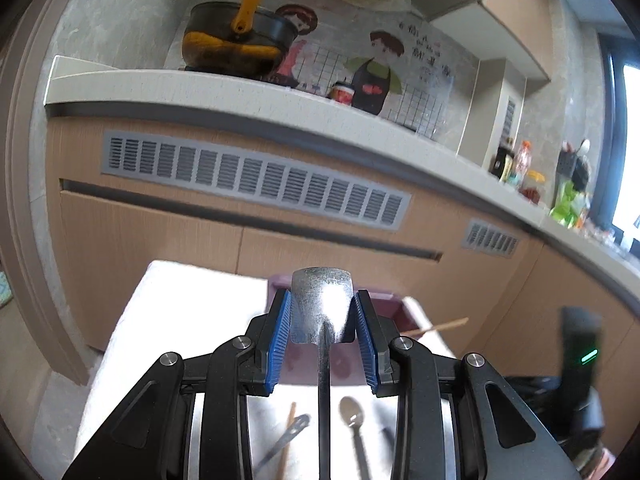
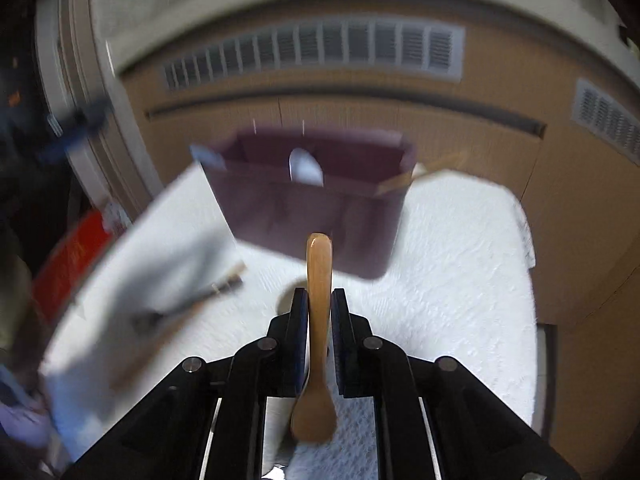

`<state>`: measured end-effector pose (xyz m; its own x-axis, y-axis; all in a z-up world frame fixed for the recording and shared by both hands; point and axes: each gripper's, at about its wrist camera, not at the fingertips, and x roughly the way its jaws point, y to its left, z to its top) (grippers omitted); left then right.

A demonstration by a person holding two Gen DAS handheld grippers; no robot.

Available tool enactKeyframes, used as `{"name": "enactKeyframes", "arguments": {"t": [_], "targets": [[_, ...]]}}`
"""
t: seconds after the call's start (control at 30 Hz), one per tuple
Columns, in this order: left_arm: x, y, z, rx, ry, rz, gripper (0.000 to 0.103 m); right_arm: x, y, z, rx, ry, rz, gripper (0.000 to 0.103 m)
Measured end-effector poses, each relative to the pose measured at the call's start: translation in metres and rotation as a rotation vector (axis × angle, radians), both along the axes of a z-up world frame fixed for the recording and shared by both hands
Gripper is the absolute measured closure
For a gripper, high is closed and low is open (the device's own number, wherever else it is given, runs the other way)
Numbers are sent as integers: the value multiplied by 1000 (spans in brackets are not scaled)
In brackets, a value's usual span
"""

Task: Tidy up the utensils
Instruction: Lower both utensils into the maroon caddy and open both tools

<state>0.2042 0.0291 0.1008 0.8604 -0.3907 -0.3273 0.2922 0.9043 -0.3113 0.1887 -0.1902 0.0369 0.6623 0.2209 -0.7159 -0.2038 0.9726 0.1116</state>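
Note:
My left gripper (image 1: pixel 322 308) is shut on a metal spatula (image 1: pixel 322 304), its flat blade between the blue pads, handle running back toward the camera. It hangs above the white table just before the maroon utensil box (image 1: pixel 396 312). My right gripper (image 2: pixel 319 300) is shut on a wooden spoon (image 2: pixel 318 280), handle pointing forward, bowl near the camera. The maroon box (image 2: pixel 304 216) stands ahead of it, with a white spoon (image 2: pixel 306 168) and a wooden stick (image 2: pixel 420 172) inside.
A metal spoon (image 1: pixel 352 416), a dark utensil (image 1: pixel 288 436) and a wooden stick (image 1: pixel 286 440) lie on the white cloth (image 1: pixel 180 304) below my left gripper. More utensils (image 2: pixel 192 300) lie left of my right gripper. Kitchen cabinets (image 1: pixel 240 240) and a counter with a pot (image 1: pixel 236 40) stand behind.

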Motion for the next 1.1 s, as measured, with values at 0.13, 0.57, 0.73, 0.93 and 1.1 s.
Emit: {"name": "enactKeyframes", "arguments": {"t": [0.13, 0.57, 0.73, 0.93, 1.1], "targets": [[8, -10, 42, -5, -108, -16, 70, -9, -10, 83, 73, -237, -30, 92], [86, -38, 84, -10, -312, 12, 70, 57, -2, 159, -39, -446, -68, 92], [120, -48, 53, -20, -288, 36, 70, 81, -7, 126, -63, -369, -87, 92], [138, -57, 3, 10, -274, 76, 70, 99, -10, 83, -87, -293, -94, 92], [141, -52, -24, 30, -150, 50, 54, 100, -10, 56, -72, -235, -62, 89]]}}
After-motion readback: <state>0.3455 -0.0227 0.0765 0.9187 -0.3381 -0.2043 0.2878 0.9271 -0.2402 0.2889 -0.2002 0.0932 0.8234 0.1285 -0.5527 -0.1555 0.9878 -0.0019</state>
